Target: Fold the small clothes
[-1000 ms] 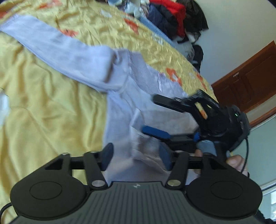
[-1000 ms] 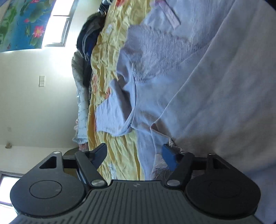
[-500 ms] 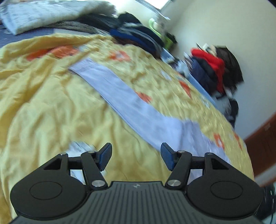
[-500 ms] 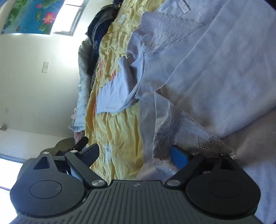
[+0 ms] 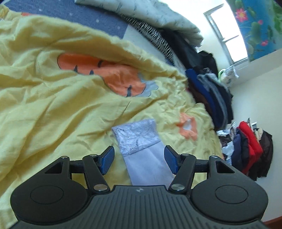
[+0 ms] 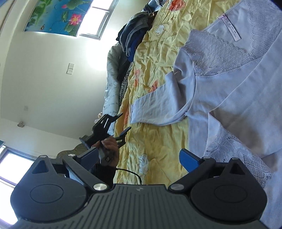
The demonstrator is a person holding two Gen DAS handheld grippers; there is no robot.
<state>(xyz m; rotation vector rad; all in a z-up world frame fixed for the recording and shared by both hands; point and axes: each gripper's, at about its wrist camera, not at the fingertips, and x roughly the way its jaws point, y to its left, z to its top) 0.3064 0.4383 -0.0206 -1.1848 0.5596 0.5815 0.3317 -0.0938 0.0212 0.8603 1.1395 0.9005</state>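
A pale lavender long-sleeved top with lace trim [image 6: 238, 91] lies on a yellow bedspread [image 6: 153, 141]. One sleeve [image 6: 155, 107] stretches out to the left; its lace cuff [image 5: 137, 137] lies straight ahead in the left wrist view. My left gripper [image 5: 139, 158] is open, its blue pads either side of the sleeve, just above the cloth. It also shows in the right wrist view [image 6: 121, 124], held in a hand, near the cuff. My right gripper [image 6: 139, 158] is open and empty above the bedspread, beside the top's folded lace hem [image 6: 234, 146].
Piled dark clothes [image 5: 209, 91] and a light quilt [image 5: 149, 15] lie along the bed's far side. More clothes [image 5: 246, 146] hang by the wall at right. A window [image 5: 227, 31] and a lotus picture [image 6: 58, 15] are on the wall.
My left gripper has let go of the folded hem and swung away to the outstretched sleeve's cuff. My right gripper has drawn back from the hem, off the cloth, jaws open wider.
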